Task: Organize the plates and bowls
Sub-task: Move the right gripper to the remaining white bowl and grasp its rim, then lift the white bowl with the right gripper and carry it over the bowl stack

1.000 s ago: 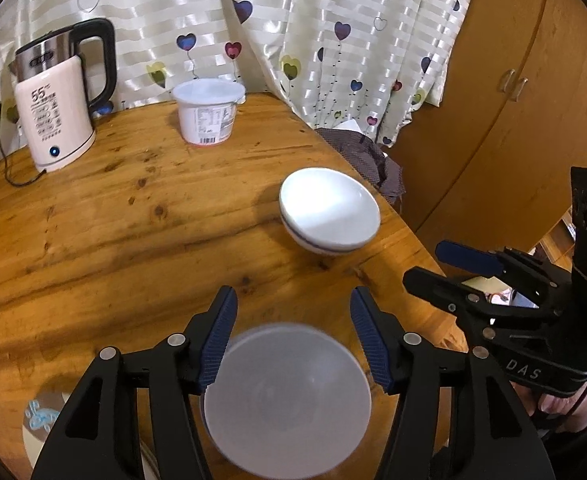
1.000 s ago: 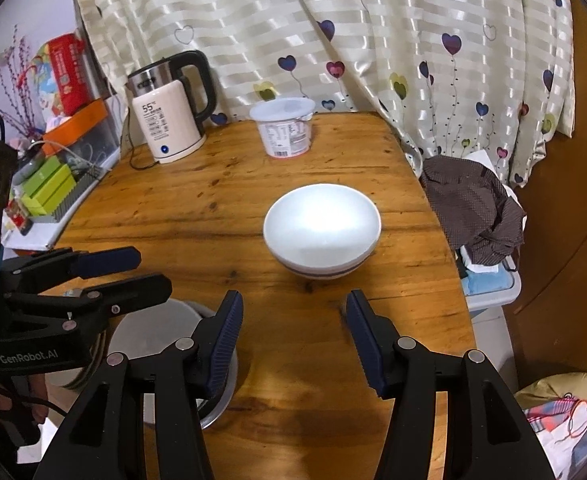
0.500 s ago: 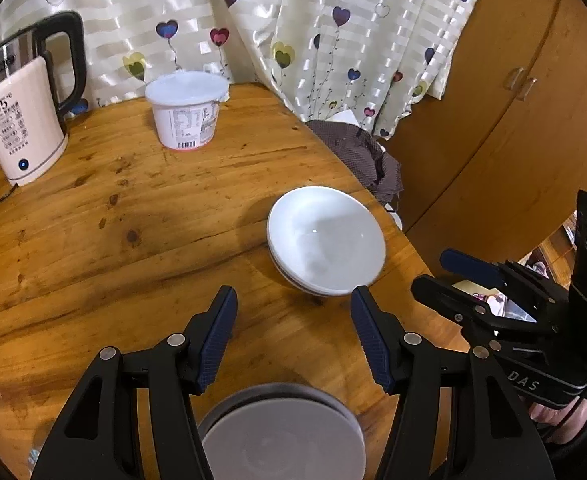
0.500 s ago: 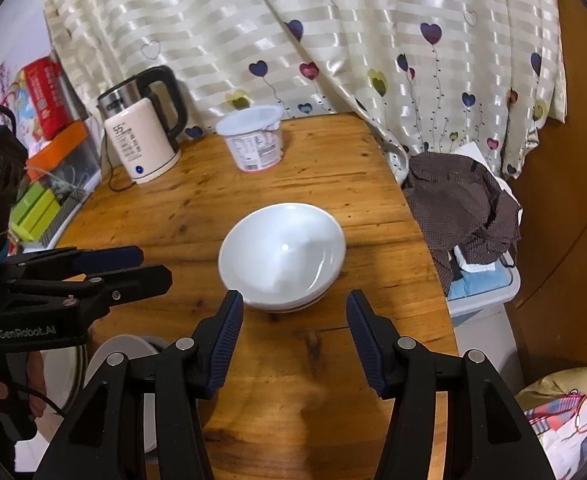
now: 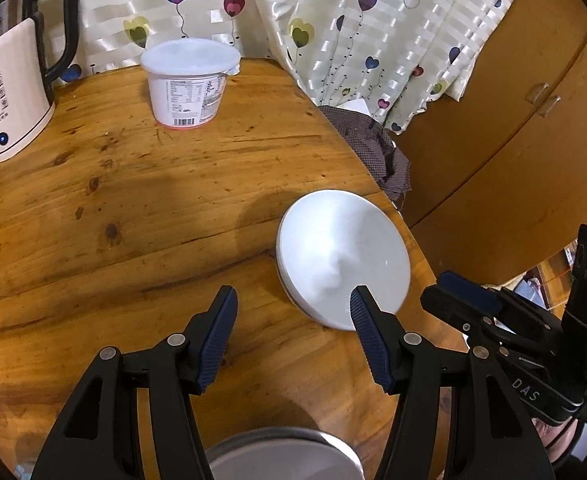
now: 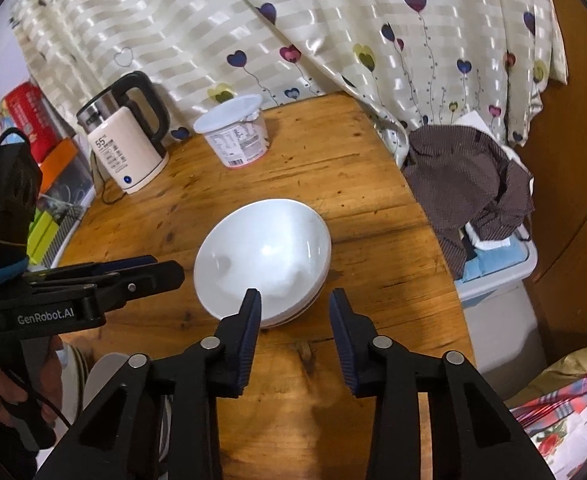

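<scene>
On table (image 6: 373,208): white bowls (image 6: 261,256), seemingly two stacked; one tub (image 6: 237,132); one kettle (image 6: 129,148).

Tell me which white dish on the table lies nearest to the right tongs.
The stacked white bowls near the table's right edge: their near rim reaches the right tongs, whose jaws are closing, empty. The grey-rimmed plate lies lower left, beside the left tongs.

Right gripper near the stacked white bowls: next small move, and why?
Probably ease the right gripper forward and down until the near rim of the white bowls sits between its pads. Its jaws are closing with nothing between them, just short of the rim. The left gripper is open and empty, beside the stack.
</scene>
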